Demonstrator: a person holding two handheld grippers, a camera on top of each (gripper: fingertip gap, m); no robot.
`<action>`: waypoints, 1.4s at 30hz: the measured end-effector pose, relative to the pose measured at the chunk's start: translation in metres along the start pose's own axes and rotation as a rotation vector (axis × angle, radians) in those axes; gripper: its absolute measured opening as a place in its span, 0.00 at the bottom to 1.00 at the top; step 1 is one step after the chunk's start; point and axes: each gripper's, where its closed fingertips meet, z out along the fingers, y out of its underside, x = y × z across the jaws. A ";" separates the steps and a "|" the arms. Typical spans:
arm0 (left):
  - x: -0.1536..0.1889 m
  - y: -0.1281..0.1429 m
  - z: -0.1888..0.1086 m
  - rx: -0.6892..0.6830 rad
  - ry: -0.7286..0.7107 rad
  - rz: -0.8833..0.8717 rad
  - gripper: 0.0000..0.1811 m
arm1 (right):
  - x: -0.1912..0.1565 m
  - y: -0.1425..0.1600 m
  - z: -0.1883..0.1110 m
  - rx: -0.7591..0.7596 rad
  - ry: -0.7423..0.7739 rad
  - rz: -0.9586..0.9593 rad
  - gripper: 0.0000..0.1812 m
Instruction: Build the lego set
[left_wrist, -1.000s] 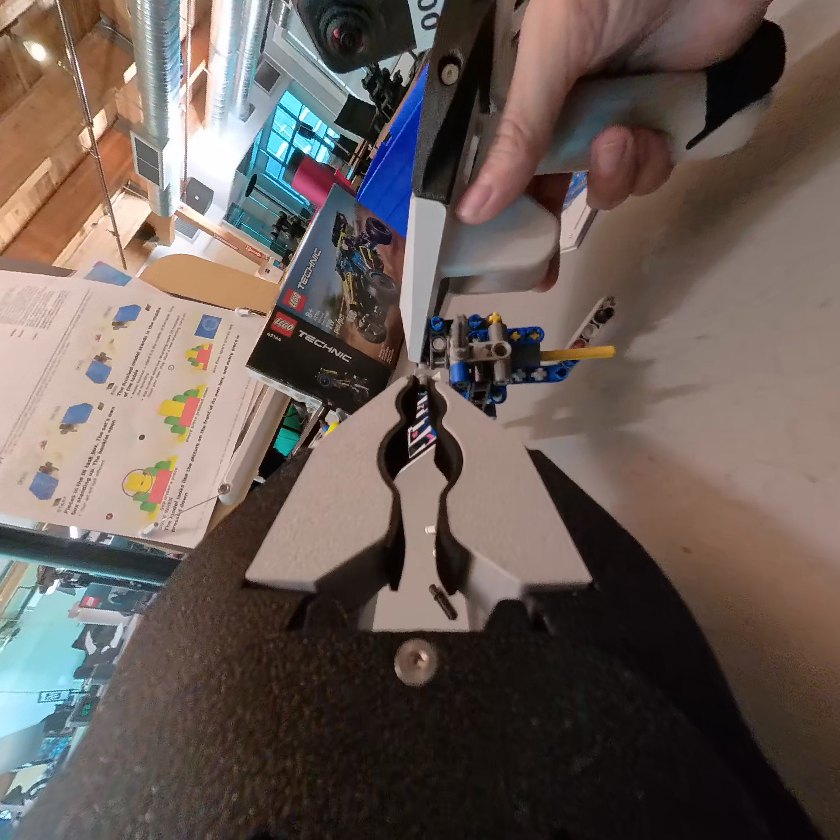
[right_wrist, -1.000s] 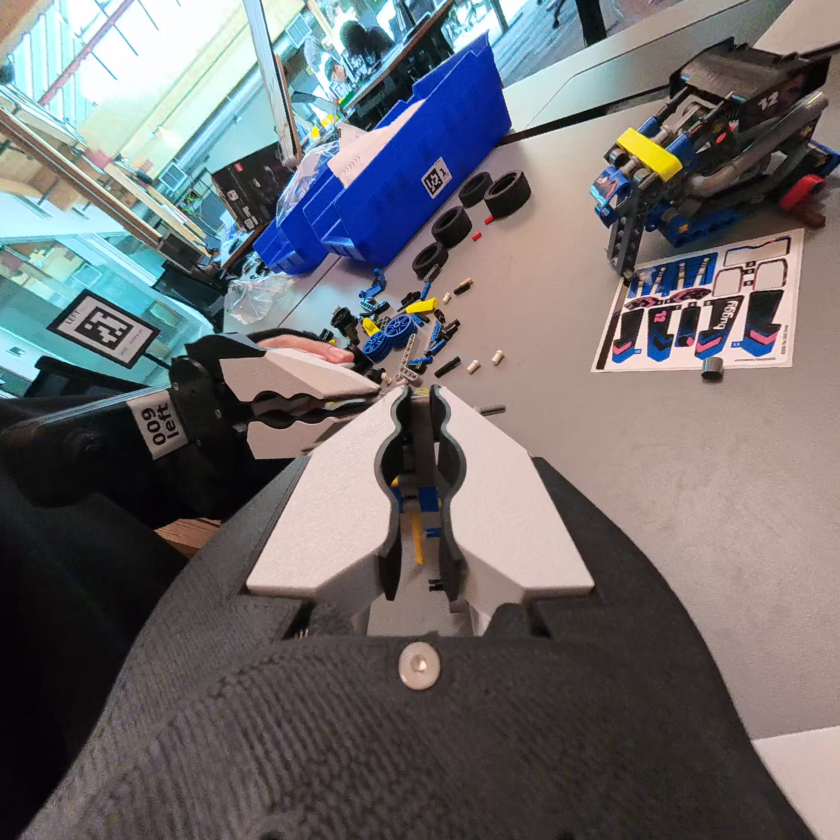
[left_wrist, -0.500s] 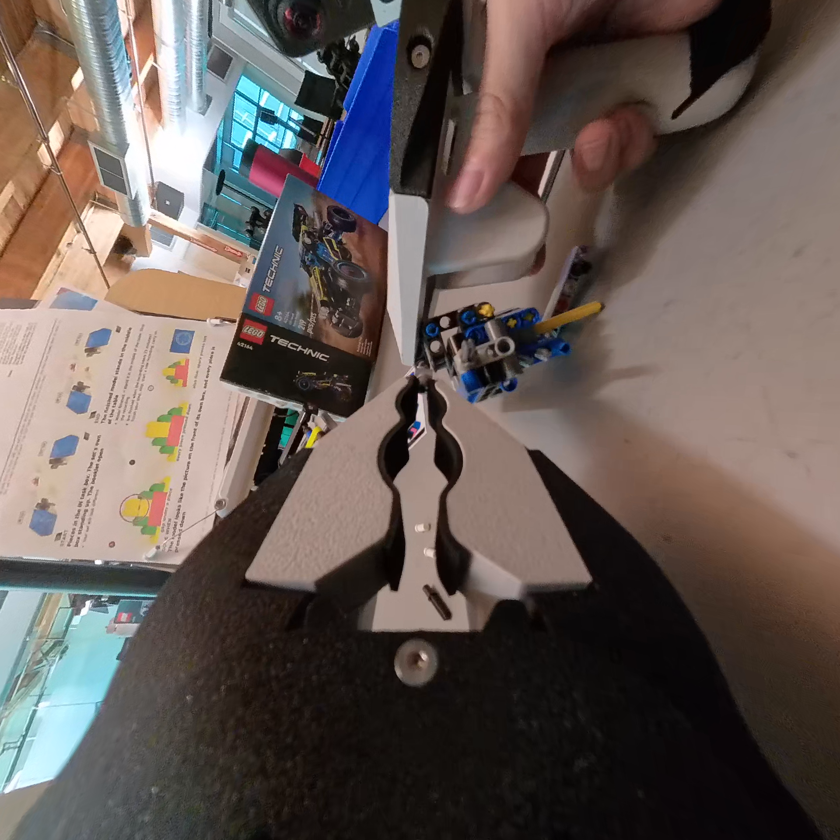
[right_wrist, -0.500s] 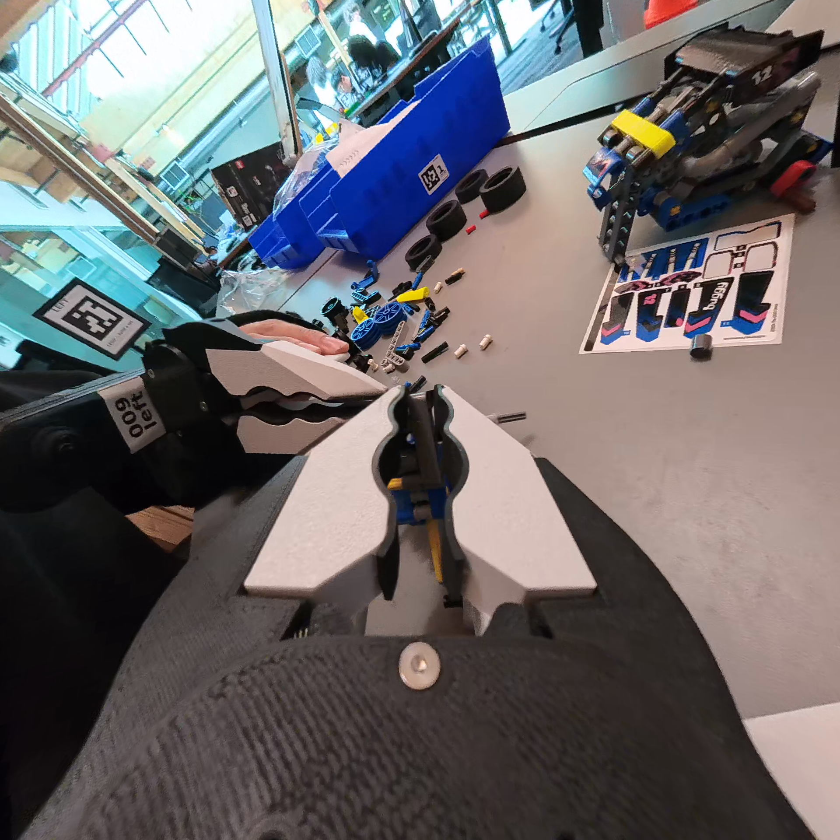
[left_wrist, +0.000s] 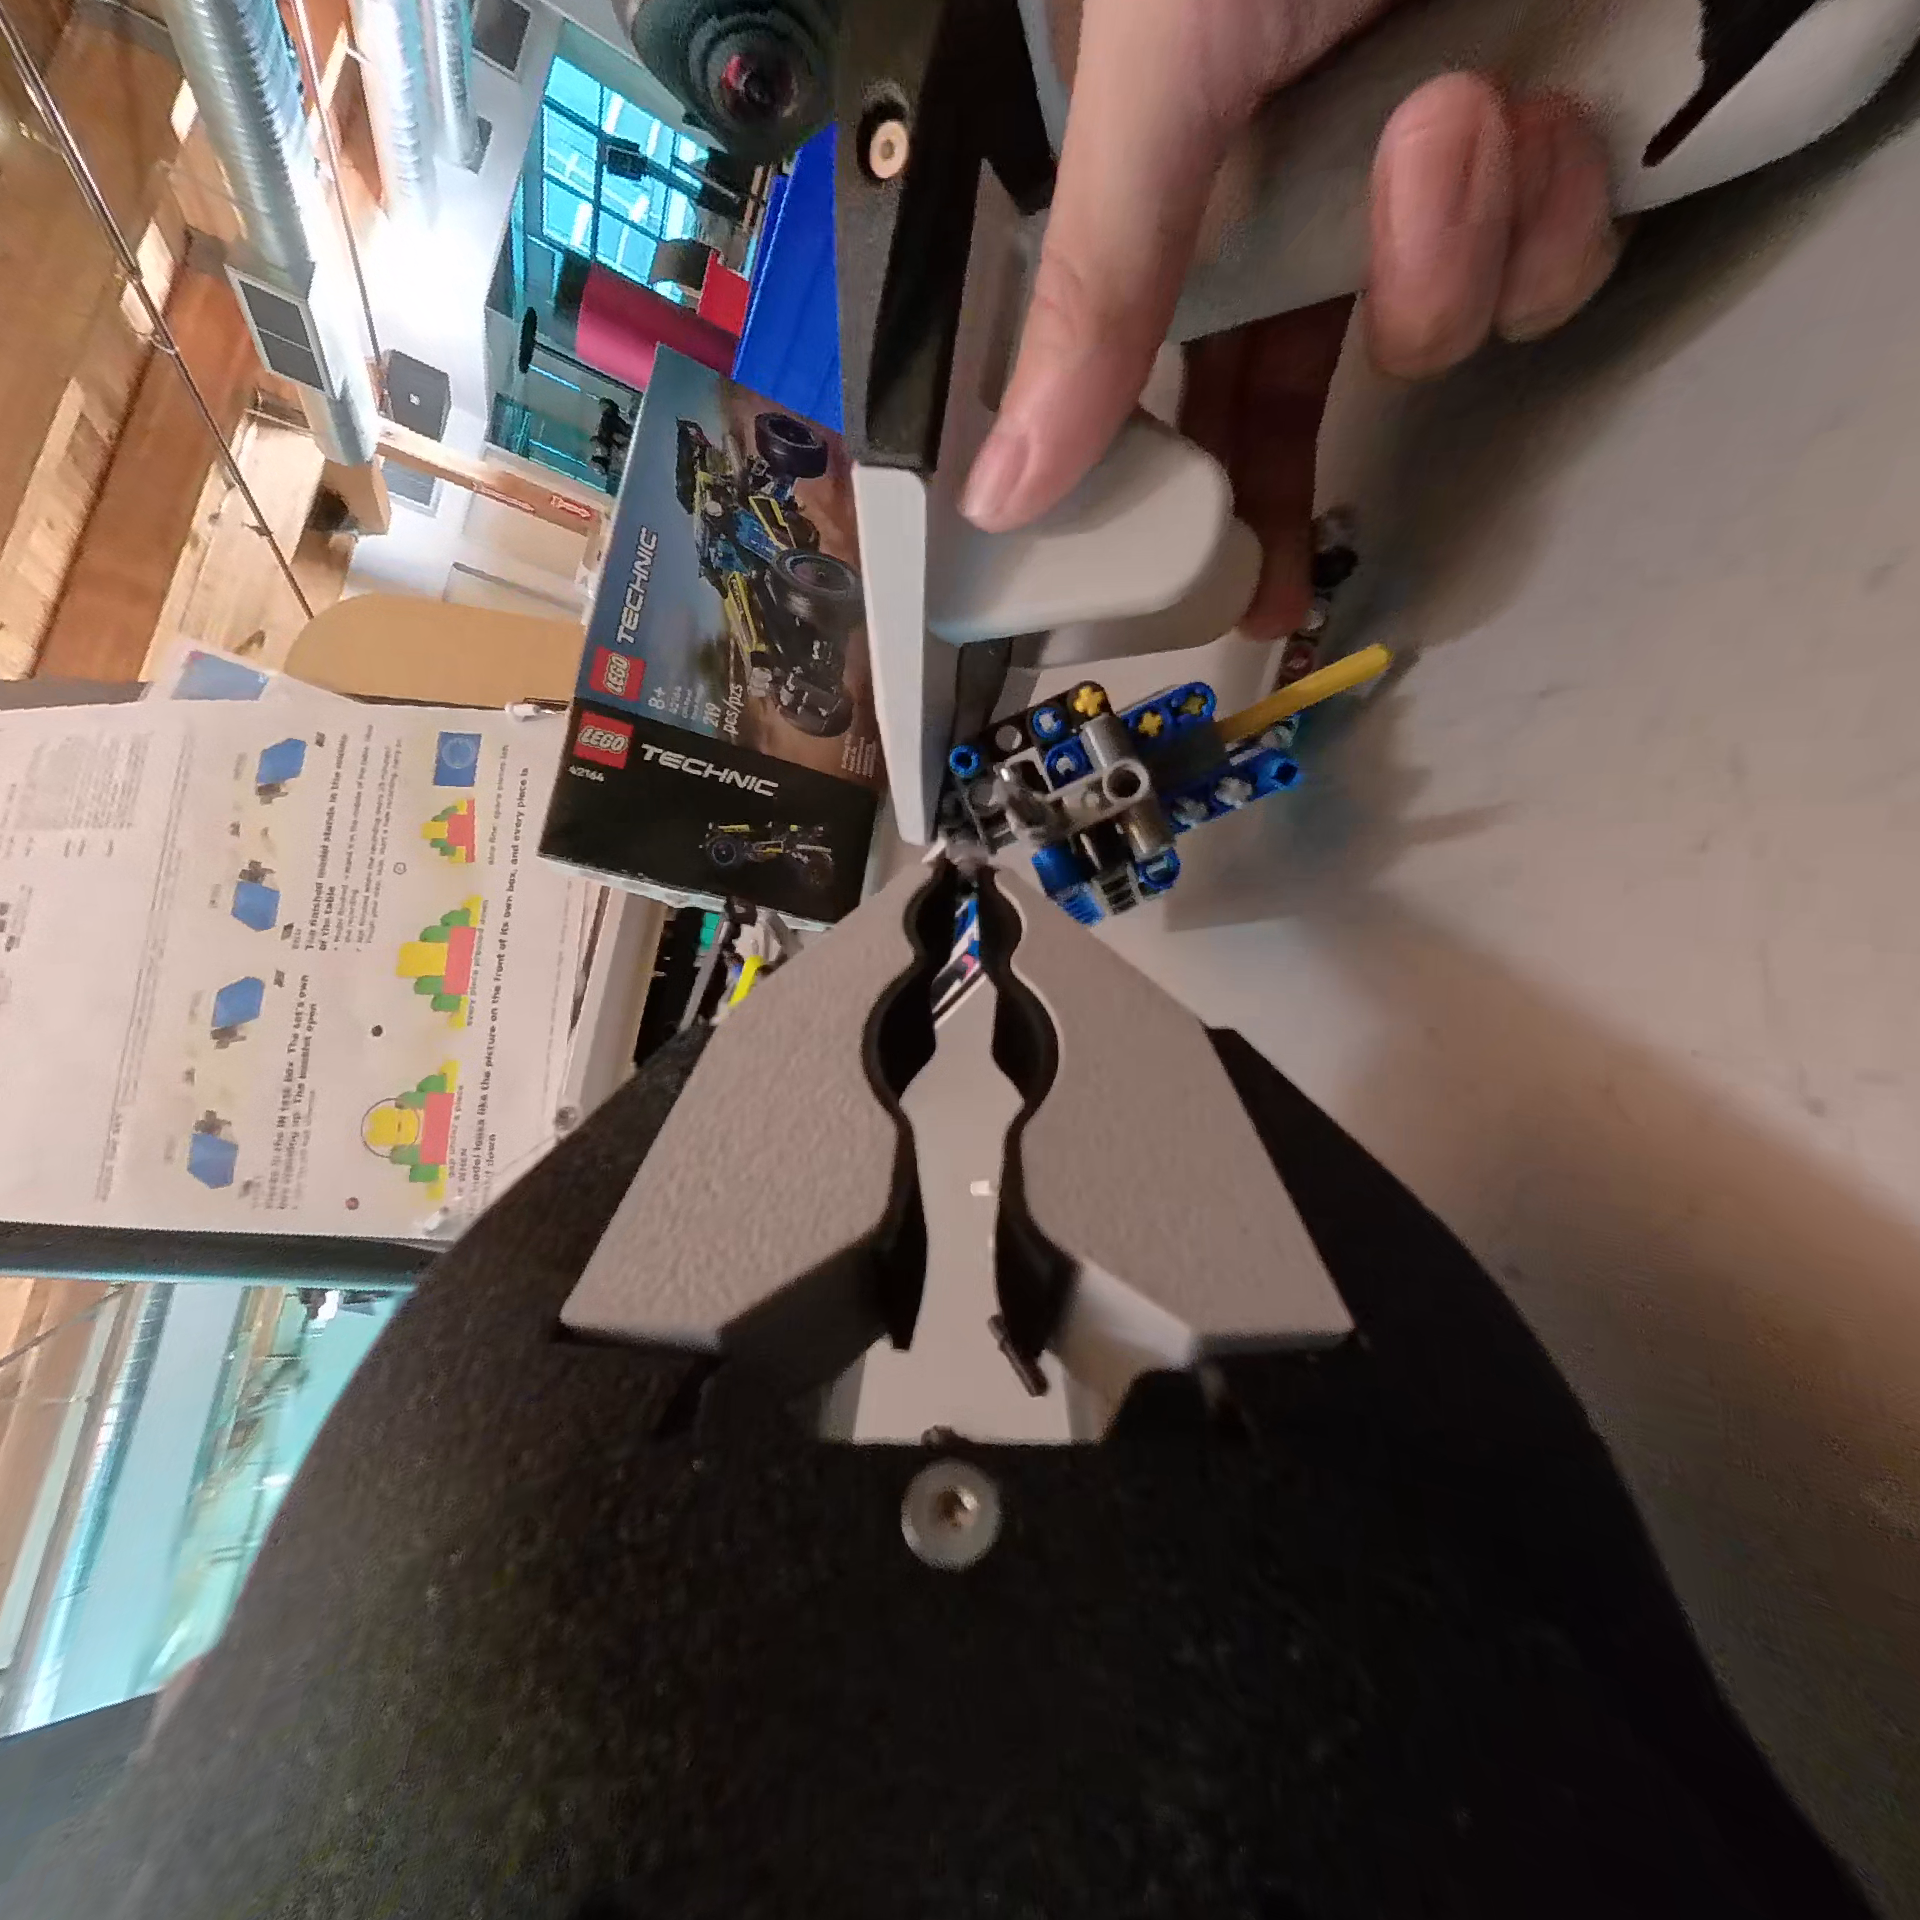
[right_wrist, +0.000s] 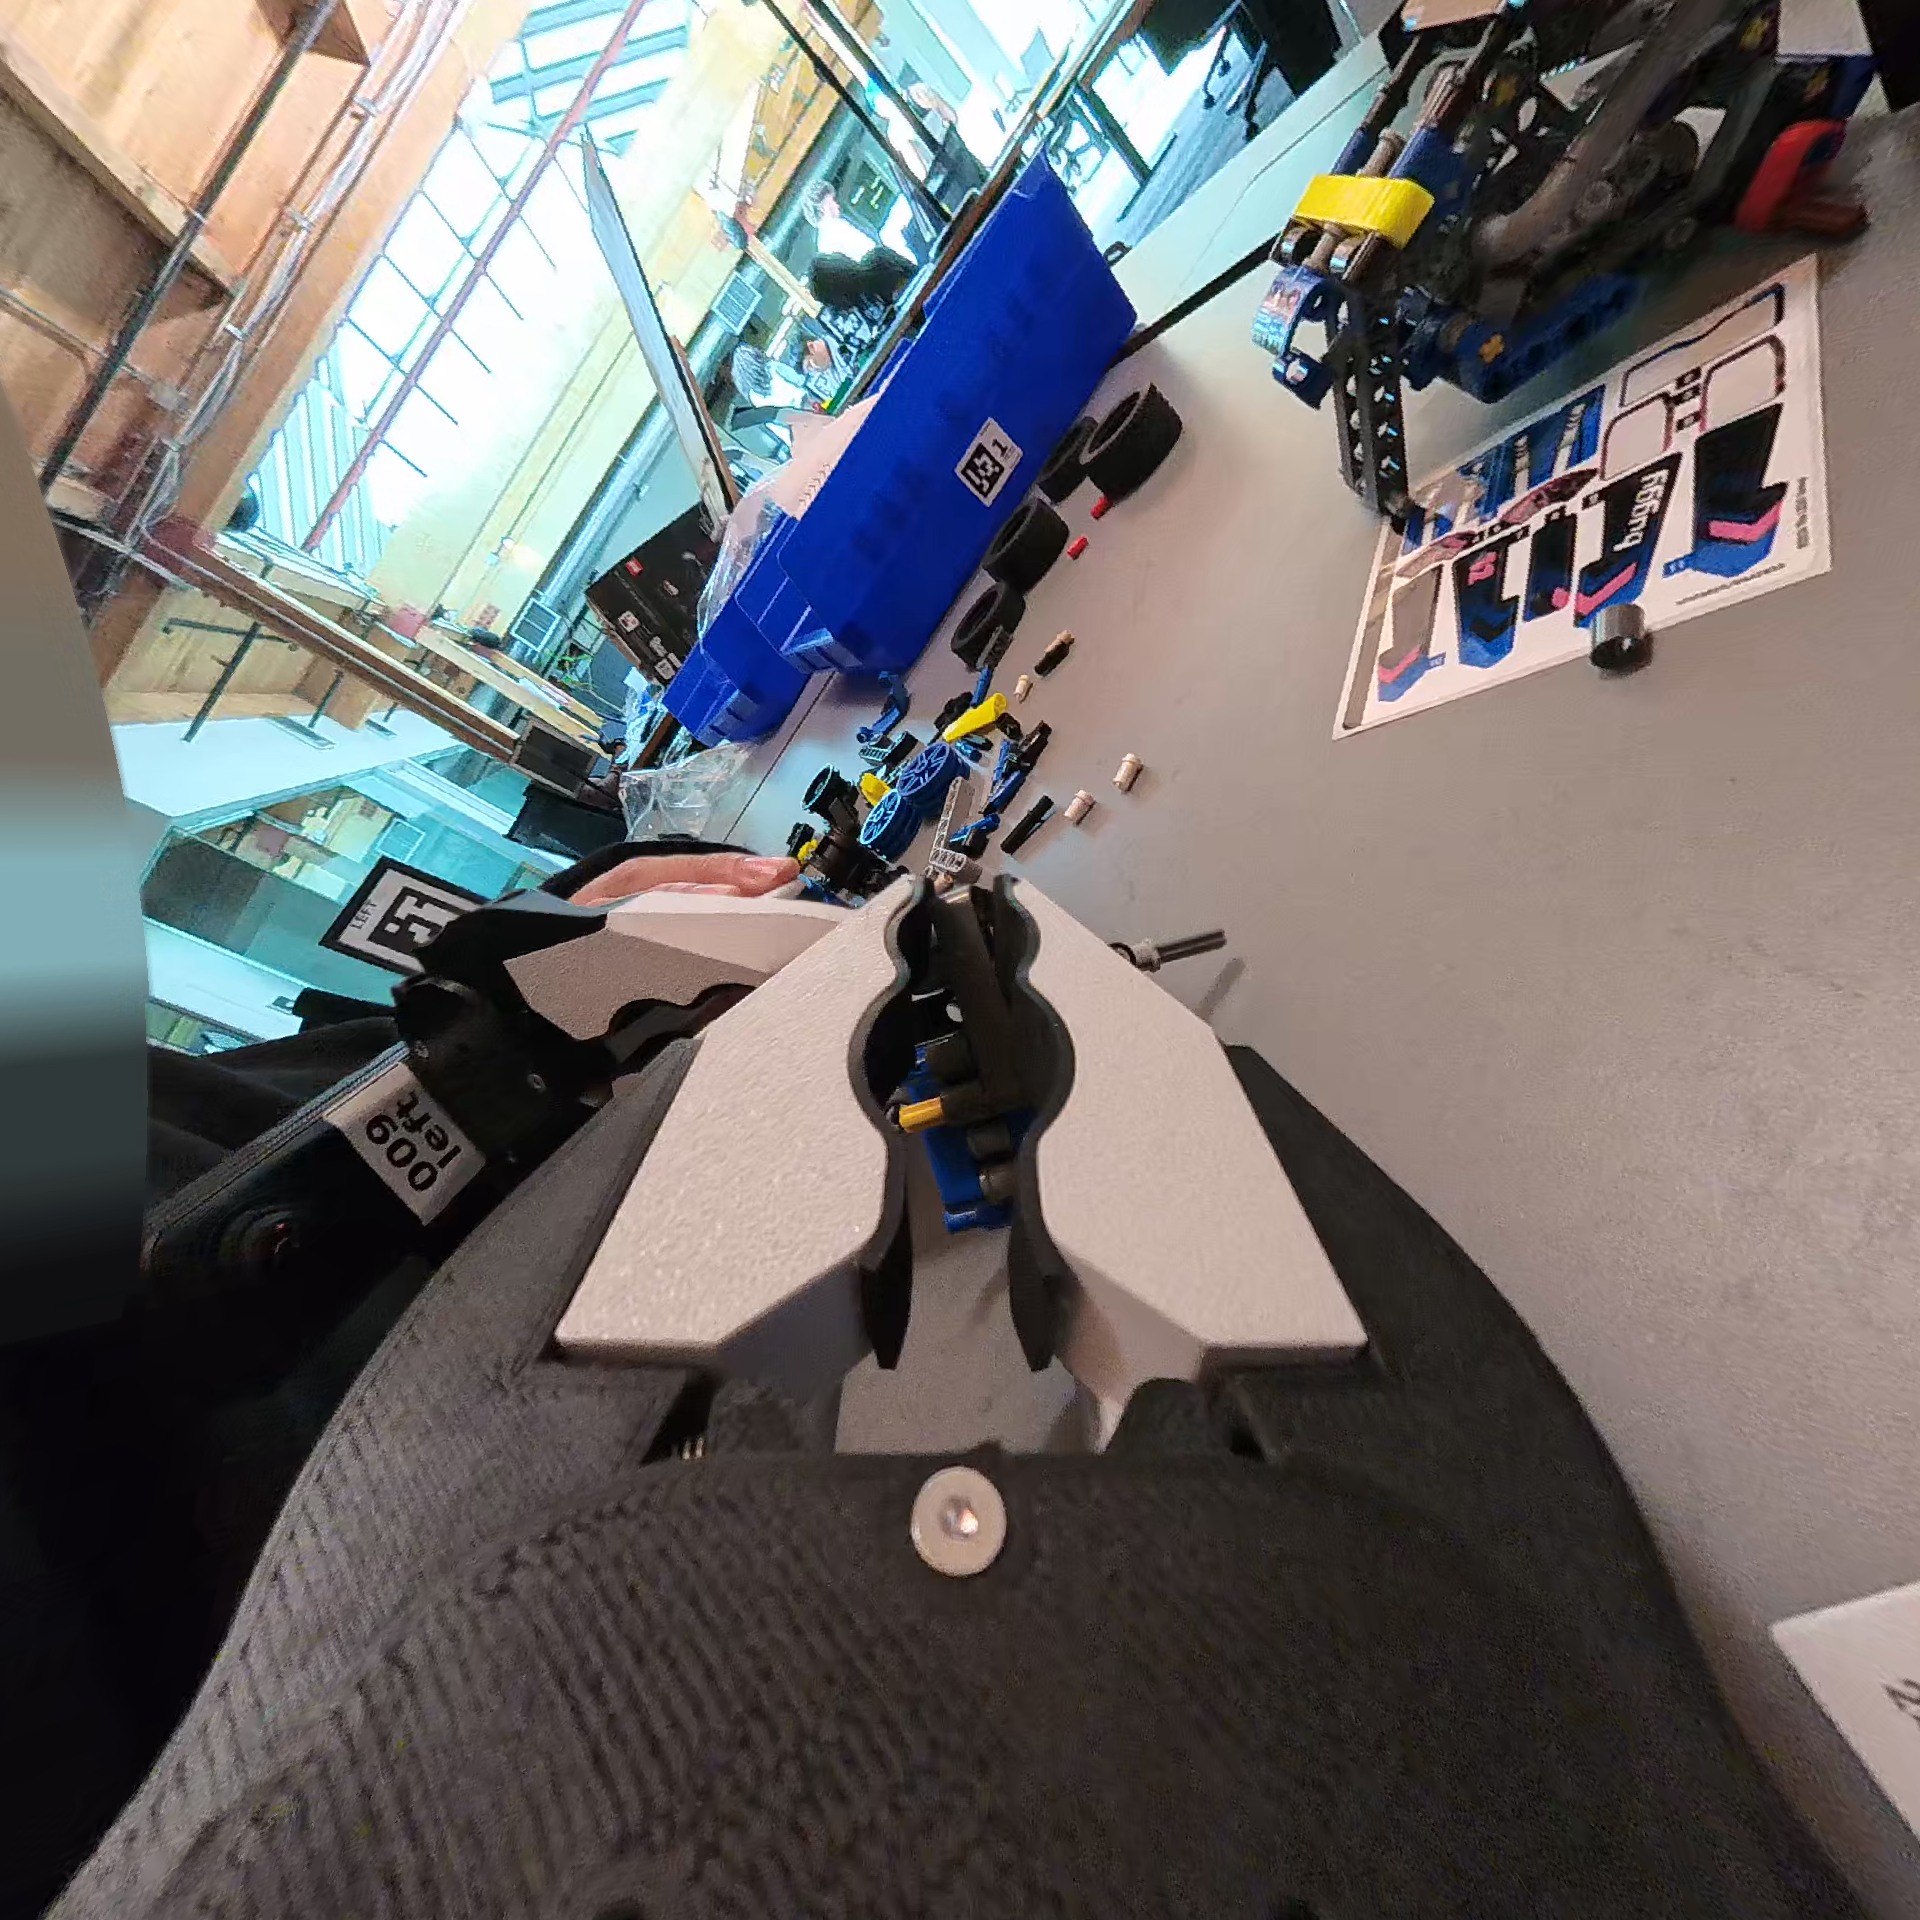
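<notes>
A hand (left_wrist: 1247, 239) grips the right tool (right_wrist: 956, 914) turned on its side, low over the grey surface (right_wrist: 1558, 1039), its fingers clamped on the small blue-and-grey lego assembly (left_wrist: 1101, 800). The left tool (left_wrist: 961, 883) meets it tip to tip, fingers nearly together at the tips; whether it pinches anything I cannot tell. Bare surface lies rightward; loose parts (right_wrist: 935, 769) and a sticker sheet (right_wrist: 1590, 540) lie beyond

The right gripper's fingers (right_wrist: 1132, 1122) hide most of the blue subassembly (right_wrist: 961, 1164). The buggy (right_wrist: 1579, 197) is cut off at the far top edge. The far loose parts (right_wrist: 935, 769) are too small to identify.
</notes>
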 end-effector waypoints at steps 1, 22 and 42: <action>0.001 0.000 0.000 0.004 0.010 -0.024 0.01 | 0.001 0.001 0.000 -0.005 0.003 0.003 0.06; 0.000 -0.010 -0.001 0.174 0.186 -0.536 0.00 | -0.002 0.009 0.004 -0.074 0.009 -0.088 0.05; -0.009 -0.024 -0.023 0.455 0.122 -0.263 0.00 | -0.024 0.007 -0.006 -0.078 -0.202 -0.009 0.05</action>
